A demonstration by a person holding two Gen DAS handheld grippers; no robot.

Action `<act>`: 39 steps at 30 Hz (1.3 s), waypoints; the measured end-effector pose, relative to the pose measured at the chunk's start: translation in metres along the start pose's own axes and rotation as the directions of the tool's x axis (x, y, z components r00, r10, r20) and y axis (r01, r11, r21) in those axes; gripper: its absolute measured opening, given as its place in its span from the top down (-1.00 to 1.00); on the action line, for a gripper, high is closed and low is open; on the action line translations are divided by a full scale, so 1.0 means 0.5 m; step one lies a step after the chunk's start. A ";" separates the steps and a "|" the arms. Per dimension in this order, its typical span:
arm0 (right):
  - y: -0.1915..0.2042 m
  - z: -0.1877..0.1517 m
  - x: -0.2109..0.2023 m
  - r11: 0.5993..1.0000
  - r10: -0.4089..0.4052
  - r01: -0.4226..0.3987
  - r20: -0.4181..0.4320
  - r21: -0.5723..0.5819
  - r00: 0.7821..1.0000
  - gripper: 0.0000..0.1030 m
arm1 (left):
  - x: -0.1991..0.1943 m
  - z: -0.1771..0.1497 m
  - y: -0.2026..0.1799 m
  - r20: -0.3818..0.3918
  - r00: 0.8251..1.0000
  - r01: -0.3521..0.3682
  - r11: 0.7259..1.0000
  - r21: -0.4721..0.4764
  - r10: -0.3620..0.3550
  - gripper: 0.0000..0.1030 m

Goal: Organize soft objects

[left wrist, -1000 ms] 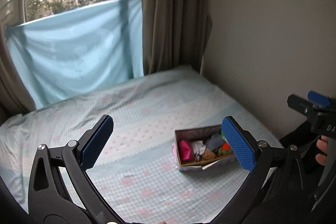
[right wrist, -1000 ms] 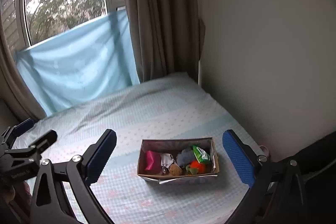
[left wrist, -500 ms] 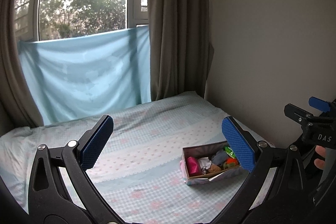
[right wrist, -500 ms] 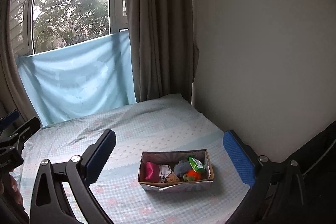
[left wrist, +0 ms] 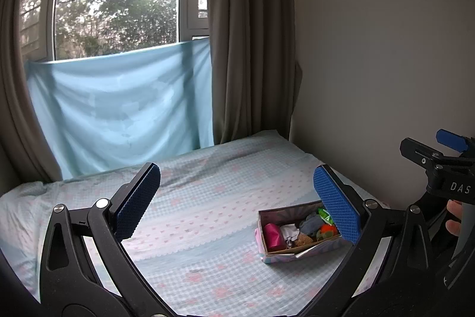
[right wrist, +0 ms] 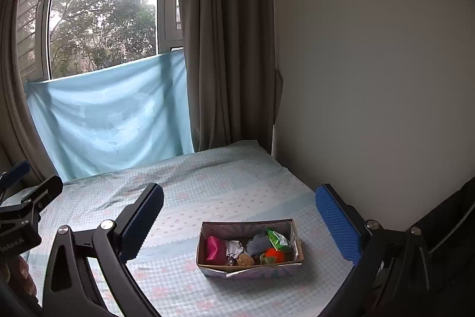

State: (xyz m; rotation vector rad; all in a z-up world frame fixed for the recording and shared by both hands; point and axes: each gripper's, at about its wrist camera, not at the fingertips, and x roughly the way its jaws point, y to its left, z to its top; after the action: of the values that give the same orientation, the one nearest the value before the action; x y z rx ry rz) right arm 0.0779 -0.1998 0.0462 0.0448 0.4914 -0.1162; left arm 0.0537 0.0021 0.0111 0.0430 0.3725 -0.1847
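Note:
A small patterned cardboard box (right wrist: 252, 268) (left wrist: 292, 254) rests on the bed, filled with several soft objects: a pink pouch (right wrist: 215, 248) (left wrist: 273, 235), white cloth (right wrist: 234, 247), grey-blue fabric (right wrist: 257, 244), a green packet (right wrist: 277, 239), an orange toy (right wrist: 274, 254) and a brown one (right wrist: 245, 259). My left gripper (left wrist: 237, 201) hovers open well above the bed, with nothing in it; its right pad overlaps the box's far corner. My right gripper (right wrist: 240, 222) is open too, holding nothing, with the box between and beyond its fingers. The other gripper shows at each view's edge.
The bed (right wrist: 213, 192) has a light blue checked sheet with pink dots. A blue cloth (right wrist: 109, 115) hangs below the window, with a brown curtain (right wrist: 225, 49) beside it. A plain wall (right wrist: 371, 79) borders the bed's right side. A hand (left wrist: 454, 219) holds the right gripper.
Both grippers have lifted and tilted upward, so the window and the wall fill more of each view and the box sits lower and smaller. Both stayed open.

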 end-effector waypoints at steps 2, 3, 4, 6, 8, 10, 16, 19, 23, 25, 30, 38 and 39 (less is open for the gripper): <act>-0.001 0.000 0.002 1.000 0.002 -0.002 0.001 0.002 1.000 -0.98 | 0.000 0.000 -0.001 0.000 1.000 -0.002 1.000 0.004 0.002 -1.00; -0.001 0.000 0.001 1.000 0.003 -0.003 0.002 0.003 1.000 -0.98 | 0.000 0.000 -0.002 0.000 1.000 -0.003 1.000 0.005 0.003 -1.00; -0.001 -0.001 -0.001 1.000 0.003 -0.003 0.001 0.003 1.000 -0.98 | 0.001 0.000 -0.002 0.000 1.000 -0.002 1.000 0.007 0.002 -1.00; -0.003 0.001 0.000 1.000 0.004 -0.004 0.001 0.004 1.000 -0.98 | 0.003 -0.002 -0.003 0.001 1.000 -0.006 1.000 0.009 0.006 -1.00; -0.004 0.003 0.003 1.000 0.001 -0.001 0.000 0.005 1.000 -0.98 | 0.006 -0.002 -0.005 -0.002 1.000 -0.010 1.000 0.012 0.010 -1.00; -0.006 0.005 0.005 1.000 0.001 -0.001 0.000 0.009 1.000 -0.98 | 0.007 -0.003 -0.004 -0.002 1.000 -0.014 1.000 0.013 0.015 -1.00; -0.008 0.003 0.004 1.000 -0.001 0.001 -0.006 0.015 1.000 -0.98 | 0.012 -0.006 -0.004 -0.008 1.000 -0.013 1.000 0.014 0.013 -1.00; -0.010 0.006 0.002 1.000 -0.004 0.004 -0.003 0.015 1.000 -0.98 | 0.013 -0.006 -0.004 -0.007 1.000 -0.014 1.000 0.017 0.015 -1.00; -0.012 0.009 0.000 1.000 -0.009 0.009 0.001 0.015 1.000 -0.98 | 0.014 -0.005 -0.001 -0.006 1.000 -0.011 1.000 0.014 0.011 -1.00; -0.011 0.009 -0.001 1.000 -0.009 0.009 0.002 0.016 1.000 -0.98 | 0.013 -0.006 0.000 -0.006 1.000 -0.010 1.000 0.016 0.010 -1.00; -0.007 0.011 0.000 1.000 -0.014 0.014 0.000 0.012 1.000 -0.98 | 0.016 -0.008 0.002 -0.007 1.000 -0.009 1.000 0.018 0.009 -1.00; -0.006 0.015 0.003 1.000 -0.014 0.014 -0.004 0.012 1.000 -0.98 | 0.022 -0.005 0.017 -0.015 1.000 0.000 1.000 0.001 0.000 -1.00; -0.006 0.017 0.003 1.000 -0.015 0.015 -0.006 0.012 1.000 -0.98 | 0.021 -0.005 0.020 -0.014 1.000 0.001 1.000 -0.003 -0.001 -1.00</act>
State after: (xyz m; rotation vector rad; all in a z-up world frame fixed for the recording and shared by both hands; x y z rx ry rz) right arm 0.0830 -0.2033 0.0527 0.0532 0.4966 -0.1333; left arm 0.0645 0.0102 0.0048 0.0408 0.3864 -0.1850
